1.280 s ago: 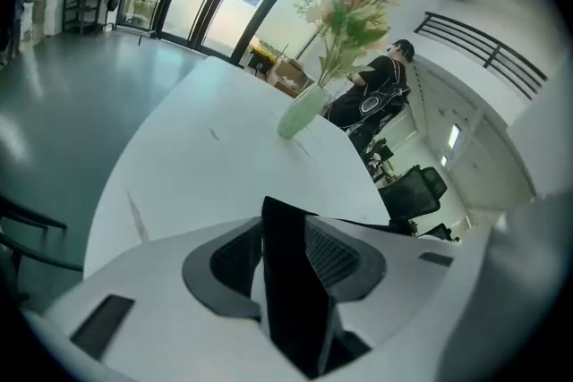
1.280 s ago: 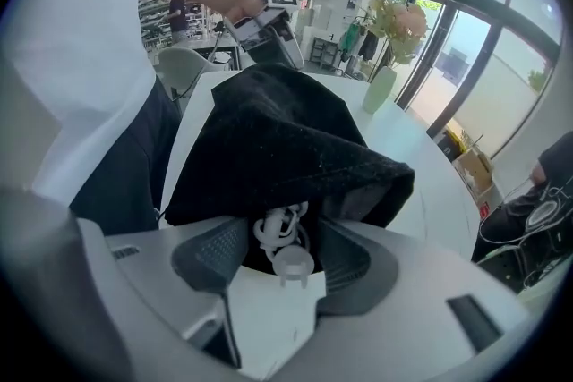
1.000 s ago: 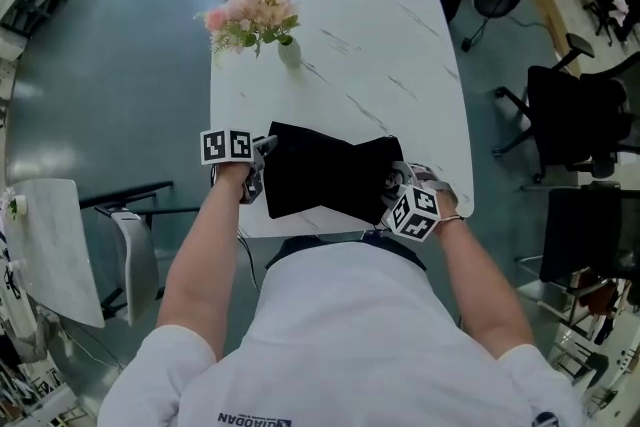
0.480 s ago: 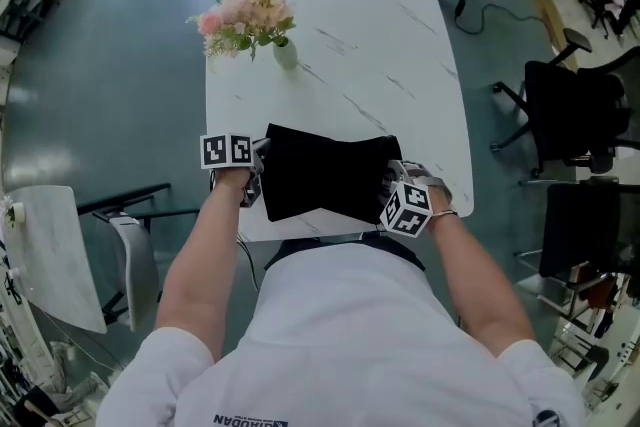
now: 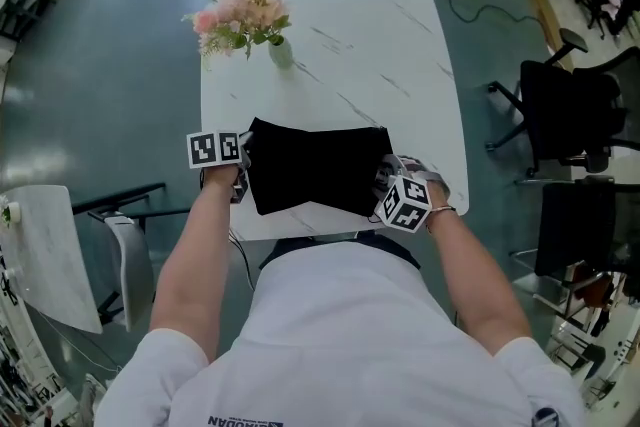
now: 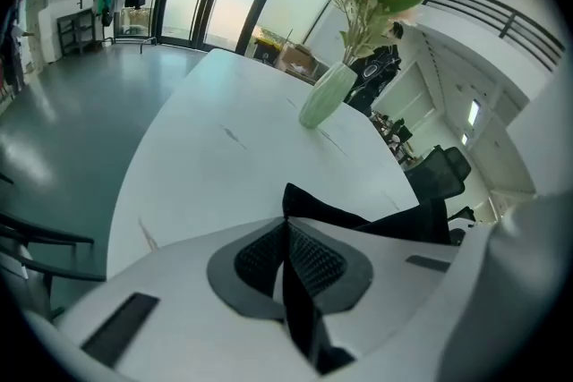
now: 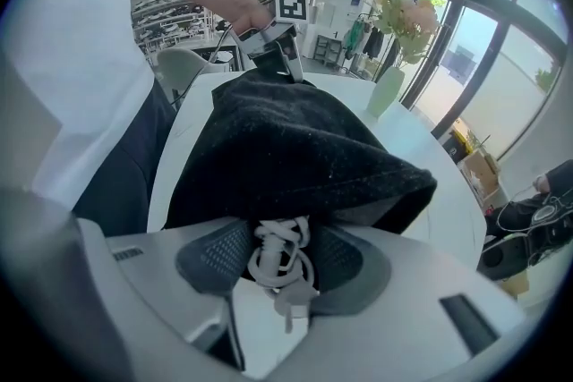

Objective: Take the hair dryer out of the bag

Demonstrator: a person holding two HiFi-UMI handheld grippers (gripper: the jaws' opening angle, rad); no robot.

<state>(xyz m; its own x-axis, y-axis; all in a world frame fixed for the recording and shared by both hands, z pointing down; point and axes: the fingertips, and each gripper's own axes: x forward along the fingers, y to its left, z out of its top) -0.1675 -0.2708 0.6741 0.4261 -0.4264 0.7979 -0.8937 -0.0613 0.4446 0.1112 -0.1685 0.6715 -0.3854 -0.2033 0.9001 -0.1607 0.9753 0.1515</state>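
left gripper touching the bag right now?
Touching. The left gripper view shows it: the left gripper is shut on a fold of the bag, with black fabric pinched between its pads.

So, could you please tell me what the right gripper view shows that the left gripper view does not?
Only the right gripper view: the right gripper, whose jaws have just been closing around a white coiled cord at the mouth of the black bag, seemingly not pressing it, and the left gripper at the bag's far end. Only the left gripper view: its jaws shut on a fold of the bag. Both: the bag, the vase of flowers, the white table.
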